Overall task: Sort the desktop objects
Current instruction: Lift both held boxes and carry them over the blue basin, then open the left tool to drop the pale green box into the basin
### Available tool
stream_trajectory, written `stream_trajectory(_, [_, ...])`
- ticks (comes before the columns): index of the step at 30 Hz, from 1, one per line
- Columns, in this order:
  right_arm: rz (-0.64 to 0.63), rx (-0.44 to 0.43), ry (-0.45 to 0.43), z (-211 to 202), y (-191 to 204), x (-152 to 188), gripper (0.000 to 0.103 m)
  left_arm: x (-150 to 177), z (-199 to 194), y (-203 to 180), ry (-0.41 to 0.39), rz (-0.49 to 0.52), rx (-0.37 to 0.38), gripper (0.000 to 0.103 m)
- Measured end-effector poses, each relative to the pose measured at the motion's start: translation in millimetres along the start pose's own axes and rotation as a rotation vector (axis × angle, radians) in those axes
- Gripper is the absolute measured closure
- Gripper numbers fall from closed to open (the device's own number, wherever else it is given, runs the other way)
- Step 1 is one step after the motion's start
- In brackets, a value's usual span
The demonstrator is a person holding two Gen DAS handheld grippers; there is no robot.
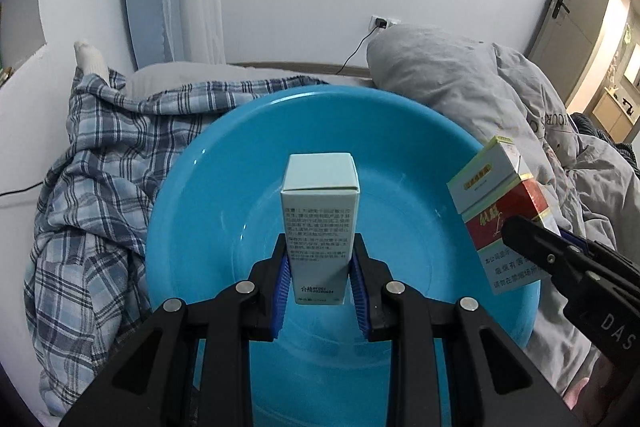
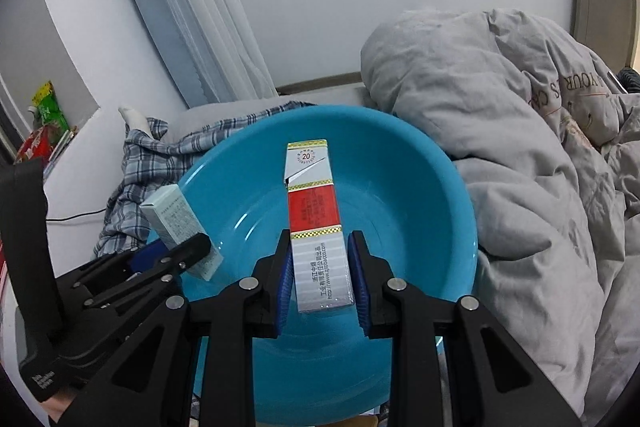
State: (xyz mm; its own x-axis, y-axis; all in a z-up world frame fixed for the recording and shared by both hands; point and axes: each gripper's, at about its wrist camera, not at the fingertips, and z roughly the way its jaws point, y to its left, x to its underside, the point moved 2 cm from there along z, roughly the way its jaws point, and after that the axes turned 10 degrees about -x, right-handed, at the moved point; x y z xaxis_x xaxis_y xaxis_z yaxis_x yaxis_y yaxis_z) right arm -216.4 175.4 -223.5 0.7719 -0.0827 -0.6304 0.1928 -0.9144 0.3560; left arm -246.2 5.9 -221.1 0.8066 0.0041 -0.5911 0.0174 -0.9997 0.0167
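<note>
My left gripper [image 1: 319, 247] is shut on a pale green carton [image 1: 318, 223] with black print and holds it over the blue basin [image 1: 192, 211]. My right gripper [image 2: 320, 247] is shut on a red and white cigarette pack [image 2: 316, 227] and holds it over the same basin [image 2: 420, 195]. The pack [image 1: 500, 211] and the right gripper [image 1: 532, 239] show at the right of the left wrist view. The carton [image 2: 180, 227] and the left gripper [image 2: 188, 255] show at the left of the right wrist view. The basin holds nothing else that I can see.
The basin rests on a bed. A plaid blue cloth [image 1: 92, 179] lies to its left and a grey duvet [image 2: 520, 147] is heaped to its right. Snack packets [image 2: 44, 123] stand on a shelf at far left. A cable [image 1: 356, 55] runs to a wall socket.
</note>
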Motion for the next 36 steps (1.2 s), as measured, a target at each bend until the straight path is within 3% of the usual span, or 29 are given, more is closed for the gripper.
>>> stream_trajectory(5, [0.003, 0.015, 0.019, 6, -4, 2, 0.078, 3, 12, -1, 0.029, -0.001, 0.014, 0.074])
stream_trajectory(9, [0.001, 0.028, 0.068, 17, -7, 6, 0.078, 10, 30, -3, 0.112, -0.006, 0.057, 0.074])
stream_trajectory(19, [0.008, 0.029, 0.105, 27, -11, 12, 0.078, 20, 52, -8, 0.205, 0.010, 0.046, 0.074])
stream_trajectory(36, [0.018, 0.037, 0.113, 28, -15, 12, 0.078, 26, 65, -10, 0.260, 0.017, 0.018, 0.073])
